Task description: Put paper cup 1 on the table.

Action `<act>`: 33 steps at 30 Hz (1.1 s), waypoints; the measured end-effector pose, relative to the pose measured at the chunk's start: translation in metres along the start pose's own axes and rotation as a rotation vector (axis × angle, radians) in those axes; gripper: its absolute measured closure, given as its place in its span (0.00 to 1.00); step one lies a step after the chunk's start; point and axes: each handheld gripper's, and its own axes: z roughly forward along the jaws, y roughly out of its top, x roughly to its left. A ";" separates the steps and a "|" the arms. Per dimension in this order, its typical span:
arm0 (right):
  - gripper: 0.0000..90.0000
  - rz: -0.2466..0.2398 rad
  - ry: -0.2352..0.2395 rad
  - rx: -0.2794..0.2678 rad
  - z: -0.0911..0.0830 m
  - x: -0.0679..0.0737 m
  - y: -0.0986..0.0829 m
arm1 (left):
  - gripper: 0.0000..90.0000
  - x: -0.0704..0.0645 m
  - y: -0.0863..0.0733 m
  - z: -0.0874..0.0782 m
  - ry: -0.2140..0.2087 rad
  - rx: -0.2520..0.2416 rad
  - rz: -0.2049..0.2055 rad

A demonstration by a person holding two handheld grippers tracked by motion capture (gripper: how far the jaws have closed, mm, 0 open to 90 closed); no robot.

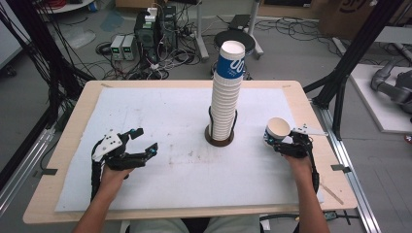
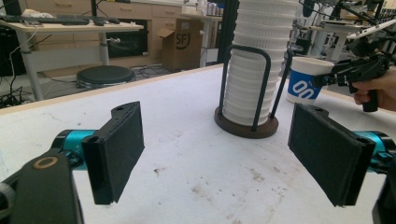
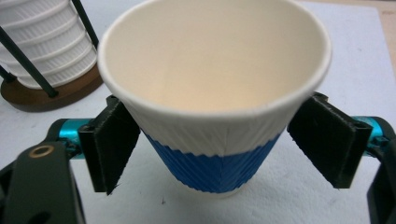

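Observation:
A tall stack of white ribbed paper cups (image 1: 227, 92), the top one with a blue band, stands in a black wire holder on a round brown base (image 1: 218, 141) at the table's middle. To its right, my right gripper (image 1: 280, 139) is shut on a single paper cup (image 1: 278, 129) with a blue lower band. In the right gripper view both pads press the cup (image 3: 212, 93) on its sides, low over the white mat. Left of the stack, my left gripper (image 1: 148, 140) is open with nothing between its pads (image 2: 119, 149), facing the stack (image 2: 254, 70).
A white mat (image 1: 160, 111) with a few stains covers most of the wooden table (image 1: 68, 131). Cables, power boxes and a round stool lie on the floor beyond the far edge. Black frame posts stand at both sides.

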 end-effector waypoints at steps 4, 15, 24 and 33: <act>0.20 0.007 -0.005 -0.005 -0.005 0.000 -0.001 | 0.20 0.001 0.000 -0.001 0.000 -0.004 -0.003; 0.20 -0.026 0.034 -0.006 -0.030 0.008 -0.008 | 0.18 0.002 0.002 -0.002 0.002 -0.002 -0.014; 0.20 -0.033 0.072 -0.038 -0.058 0.021 -0.006 | 0.18 0.001 0.004 -0.003 -0.001 -0.012 -0.019; 0.20 -0.095 0.139 -0.098 -0.071 0.049 0.003 | 0.18 0.001 0.003 -0.002 0.006 0.000 -0.044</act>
